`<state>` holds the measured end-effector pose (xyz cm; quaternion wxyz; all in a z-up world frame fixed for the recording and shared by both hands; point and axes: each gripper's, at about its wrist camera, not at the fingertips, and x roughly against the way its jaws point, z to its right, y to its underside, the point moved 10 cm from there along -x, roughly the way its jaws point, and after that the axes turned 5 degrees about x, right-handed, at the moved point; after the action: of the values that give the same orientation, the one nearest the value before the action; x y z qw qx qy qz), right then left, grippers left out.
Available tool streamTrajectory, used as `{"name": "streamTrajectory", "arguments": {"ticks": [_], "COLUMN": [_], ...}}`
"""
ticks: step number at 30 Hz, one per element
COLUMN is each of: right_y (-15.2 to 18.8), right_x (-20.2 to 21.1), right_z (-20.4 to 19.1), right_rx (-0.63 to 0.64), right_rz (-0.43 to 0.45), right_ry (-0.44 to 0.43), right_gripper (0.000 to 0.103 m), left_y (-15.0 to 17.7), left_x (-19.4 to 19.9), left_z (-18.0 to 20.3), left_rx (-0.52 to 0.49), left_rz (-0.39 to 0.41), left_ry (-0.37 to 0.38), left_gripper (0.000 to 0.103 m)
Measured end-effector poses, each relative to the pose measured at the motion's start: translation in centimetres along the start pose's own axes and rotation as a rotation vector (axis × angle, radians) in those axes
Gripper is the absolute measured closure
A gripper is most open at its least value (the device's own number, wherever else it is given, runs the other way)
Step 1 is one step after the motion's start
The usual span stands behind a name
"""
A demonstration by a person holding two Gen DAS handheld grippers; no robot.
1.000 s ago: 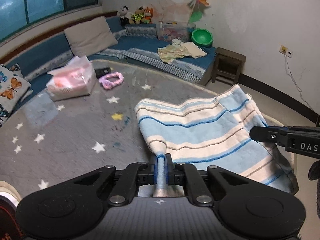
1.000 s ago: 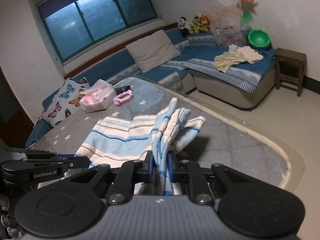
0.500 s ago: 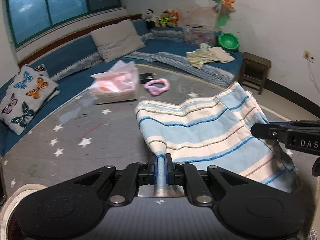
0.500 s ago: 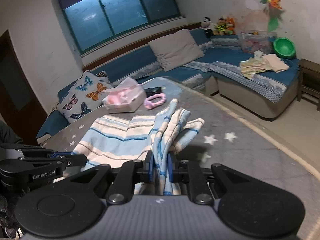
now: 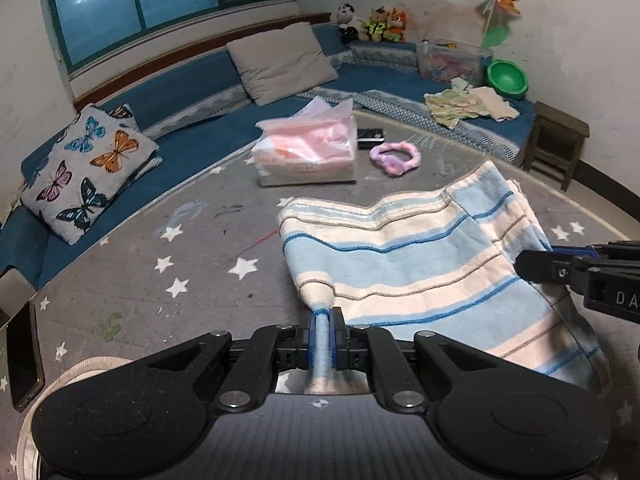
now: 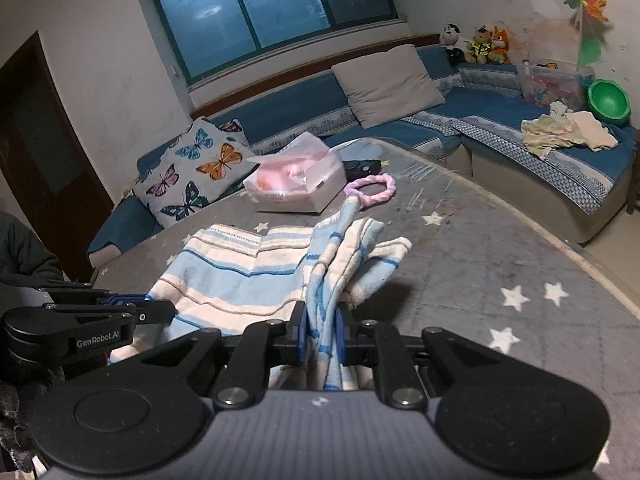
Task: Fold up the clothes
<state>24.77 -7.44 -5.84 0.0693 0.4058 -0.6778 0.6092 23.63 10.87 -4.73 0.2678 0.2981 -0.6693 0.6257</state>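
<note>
A blue and cream striped towel (image 5: pixel 420 268) hangs stretched between my two grippers above the grey star-patterned table (image 5: pixel 168 264). My left gripper (image 5: pixel 322 336) is shut on one corner of it. My right gripper (image 6: pixel 322 334) is shut on a bunched edge of the same towel (image 6: pixel 240 276). The right gripper shows at the right edge of the left wrist view (image 5: pixel 580 272). The left gripper shows at the left of the right wrist view (image 6: pixel 92 320).
On the table beyond the towel are a pink tissue pack (image 5: pixel 308 152), a pink hair band (image 5: pixel 394 156) and a small black object (image 5: pixel 370 136). A blue sofa (image 5: pixel 192 96) with cushions wraps around behind. A wooden stool (image 5: pixel 556 140) stands at right.
Both grippers, still holding the towel, have tilted up and swung leftward, so more of the window, sofa and butterfly cushion shows. The towel stays stretched between them.
</note>
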Motion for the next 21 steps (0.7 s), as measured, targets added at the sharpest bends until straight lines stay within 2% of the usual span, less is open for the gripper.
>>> {"name": "streamTrajectory", "arguments": {"ticks": [7,18,21], "right_y": [0.6,1.2,1.2], "right_x": [-1.9,-2.6,-2.3], "right_z": [-0.2,0.1,0.1], "right_rx": [-0.002,0.016,0.024], "right_rz": [-0.031,-0.061,-0.065], "right_ry": [0.016,0.049,0.054], "right_gripper": [0.09,0.089,0.082], "left_y": [1.0,1.6,1.6], "left_x": [-1.7,-1.9,-1.7], "left_z": [-0.9,-0.7,-0.6], "left_rx": [0.018,-0.005,-0.032], "left_rz": [-0.032,-0.038,-0.028], "left_ry": [-0.014,-0.025,-0.037], "left_gripper": [0.095,0.095,0.092]}}
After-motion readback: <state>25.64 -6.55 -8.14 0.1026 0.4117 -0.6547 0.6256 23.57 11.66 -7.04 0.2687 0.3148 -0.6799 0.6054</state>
